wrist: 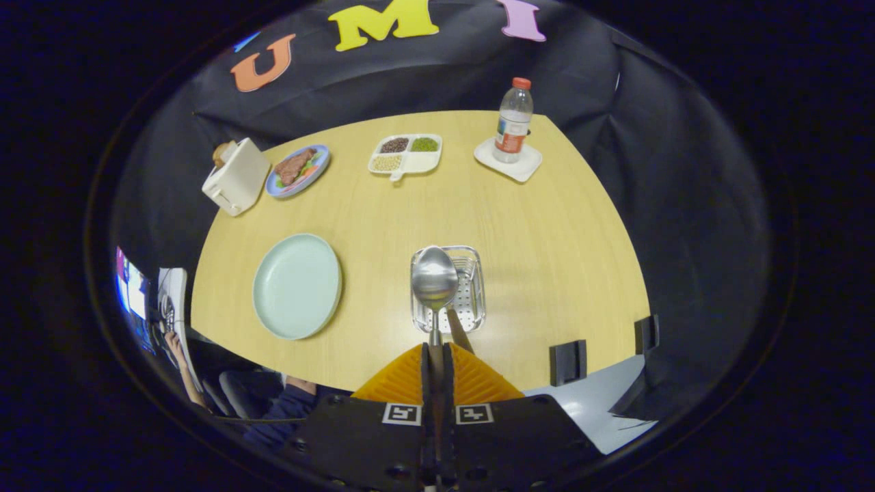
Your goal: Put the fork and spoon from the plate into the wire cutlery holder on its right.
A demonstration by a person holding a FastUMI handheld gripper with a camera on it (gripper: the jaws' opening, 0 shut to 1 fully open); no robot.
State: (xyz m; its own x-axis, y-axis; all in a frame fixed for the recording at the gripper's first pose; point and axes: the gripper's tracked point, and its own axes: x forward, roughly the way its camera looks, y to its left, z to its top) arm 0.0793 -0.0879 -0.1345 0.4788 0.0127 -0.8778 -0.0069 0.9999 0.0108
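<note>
Tool fingers pinched together on the spoon handle, I see the bowl up and over the wire cutlery holder. Fork sits inside the holder, handle poking out toward the fingers. Pale green plate lies bare left of the holder on the tabletop. Beyond: toaster, food plate, divided tray, bottle on its coaster.

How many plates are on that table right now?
2. A pale green plate sits bare, left of the wire holder. A blue plate with food lies farther back beside the white toaster. The tongs grip a spoon over the holder.
</note>
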